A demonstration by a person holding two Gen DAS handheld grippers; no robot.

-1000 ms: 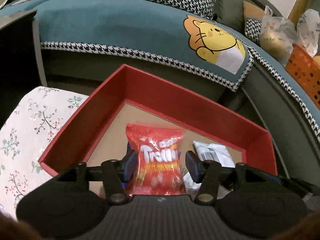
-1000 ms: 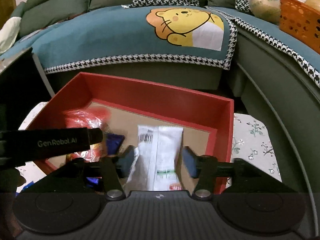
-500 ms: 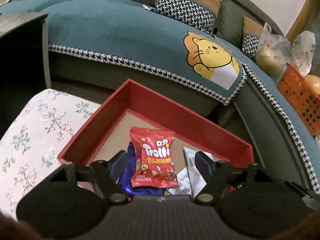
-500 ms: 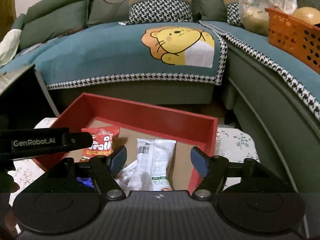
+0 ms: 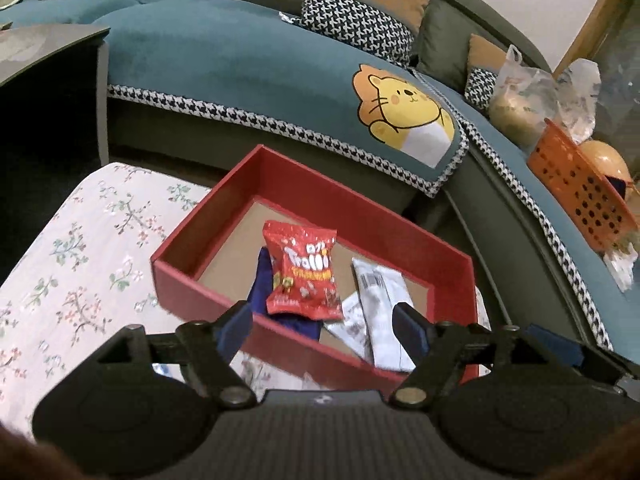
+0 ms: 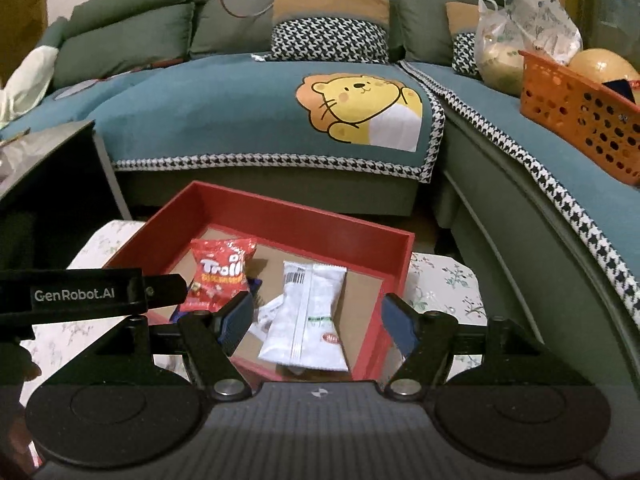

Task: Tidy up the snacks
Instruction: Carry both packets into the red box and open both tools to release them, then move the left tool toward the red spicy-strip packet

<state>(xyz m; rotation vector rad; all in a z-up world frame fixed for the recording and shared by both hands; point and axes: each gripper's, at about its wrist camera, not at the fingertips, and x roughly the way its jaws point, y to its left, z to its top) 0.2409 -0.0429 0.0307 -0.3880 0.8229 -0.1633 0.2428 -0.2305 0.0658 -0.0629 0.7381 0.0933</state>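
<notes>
The left hand-held gripper (image 5: pixel 323 325) is spread wide with nothing between its pads, hovering above the near wall of the red box (image 5: pixel 400 224). The right hand-held gripper (image 6: pixel 318 314) is likewise spread and holds nothing, poised over the box's near right part.

Inside the box, the red Trolli bag (image 5: pixel 304 270) lies left of centre, resting partly on a dark blue packet (image 5: pixel 262 286). To its right lies the white snack pack (image 6: pixel 308 316), with a smaller white wrapper (image 6: pixel 266 314) tucked at its left edge. The far half of the box's brown floor is bare, as is its far left corner.

The box sits on a table (image 5: pixel 80 248) covered in a floral cloth, with cloth showing on both left and right of the box. Beyond it stands a green sofa (image 6: pixel 132 36) under a teal cover (image 6: pixel 224 108) printed with a yellow lion. An orange basket (image 6: pixel 580 116) rests on the sofa at far right.
</notes>
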